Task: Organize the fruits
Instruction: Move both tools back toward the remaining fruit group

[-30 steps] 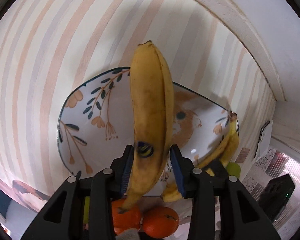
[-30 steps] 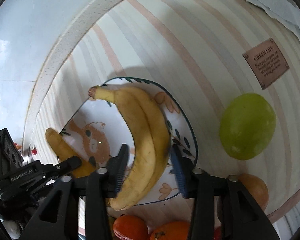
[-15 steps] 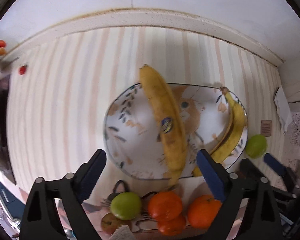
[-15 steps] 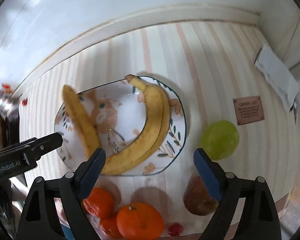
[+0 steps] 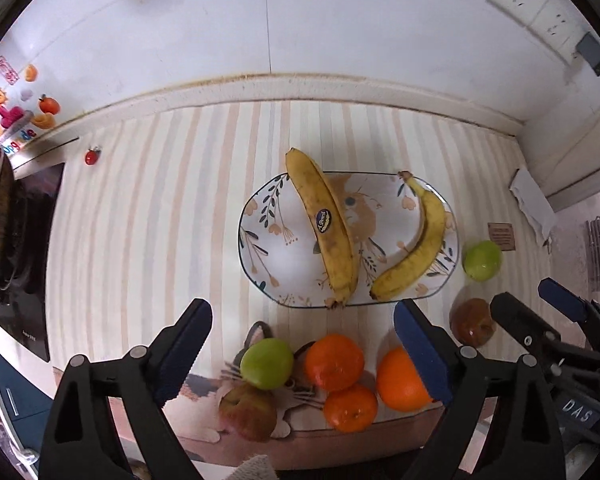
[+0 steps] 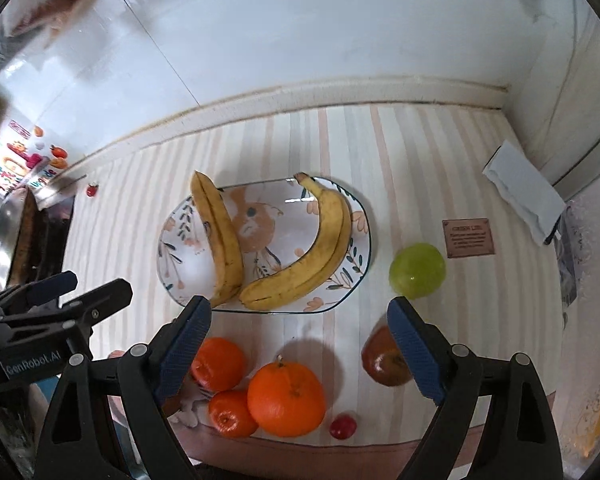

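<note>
An oval patterned plate (image 5: 276,252) (image 6: 182,256) lies on the striped cloth. Two banana pairs lie on it: a stickered one on the left (image 5: 326,228) (image 6: 218,240), a curved one on the right (image 5: 418,246) (image 6: 312,256). Near the front edge sit three oranges (image 5: 334,362) (image 6: 286,398), a green apple (image 5: 266,364) and a red apple (image 5: 248,412). Another green fruit (image 5: 482,260) (image 6: 418,268) and a reddish apple (image 5: 472,322) (image 6: 384,360) lie right of the plate. My left gripper (image 5: 304,352) and right gripper (image 6: 298,350) are both open and empty, held above the front fruit.
A black stovetop (image 5: 24,264) with a pan is at the far left. A small brown plaque (image 6: 468,238) and a folded white cloth (image 6: 524,190) lie at the right by the wall. A small red fruit (image 6: 343,426) sits at the front edge.
Both grippers have opened, let go of their bananas onto the plate, and pulled back and up, so the whole counter now shows.
</note>
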`<state>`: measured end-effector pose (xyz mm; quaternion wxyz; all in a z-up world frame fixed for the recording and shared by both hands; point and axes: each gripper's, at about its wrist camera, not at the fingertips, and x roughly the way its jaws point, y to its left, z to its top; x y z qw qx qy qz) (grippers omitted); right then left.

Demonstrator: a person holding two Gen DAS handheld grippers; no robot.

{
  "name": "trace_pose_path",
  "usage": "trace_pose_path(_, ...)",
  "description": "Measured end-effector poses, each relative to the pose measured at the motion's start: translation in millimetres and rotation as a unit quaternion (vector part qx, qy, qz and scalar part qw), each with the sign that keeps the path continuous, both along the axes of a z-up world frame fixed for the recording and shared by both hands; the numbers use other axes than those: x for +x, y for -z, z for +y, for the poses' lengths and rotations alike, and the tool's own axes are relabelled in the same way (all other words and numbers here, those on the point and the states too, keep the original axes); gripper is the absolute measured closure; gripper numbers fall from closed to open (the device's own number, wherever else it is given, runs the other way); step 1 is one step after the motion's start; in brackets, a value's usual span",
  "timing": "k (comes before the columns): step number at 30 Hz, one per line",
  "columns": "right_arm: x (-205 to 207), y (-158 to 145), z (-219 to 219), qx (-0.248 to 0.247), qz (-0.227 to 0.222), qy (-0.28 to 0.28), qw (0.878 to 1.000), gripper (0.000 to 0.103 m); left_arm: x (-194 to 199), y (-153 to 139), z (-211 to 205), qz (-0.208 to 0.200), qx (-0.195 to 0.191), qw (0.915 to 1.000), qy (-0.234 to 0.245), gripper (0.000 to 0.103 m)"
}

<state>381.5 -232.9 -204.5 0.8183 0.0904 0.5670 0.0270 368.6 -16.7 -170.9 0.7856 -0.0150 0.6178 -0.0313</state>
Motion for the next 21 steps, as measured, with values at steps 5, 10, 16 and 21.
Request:
trace_pose_path(5,-20,-31,-1,0.000,-0.027,0.001,1.000,0.011,-22,-31,-4,-0.033,0.000,0.9994,0.009,0.010)
trace_pose_path(10,-41,-58,-3,0.011,-0.045,0.002,0.999,0.011,-38,-54,-6,-0.053,-0.006,0.9985,0.017,0.010)
trace_pose_path(16,-61,-60,-5,0.036,-0.028,0.001,0.999,0.007,-54,-62,-4,-0.052,-0.020,0.9983,0.016,0.010)
trace_pose_path(21,-62,-5,-7,0.050,0.044,-0.002,0.998,0.007,-64,-38,15,-0.031,0.009,0.9995,0.000,0.010)
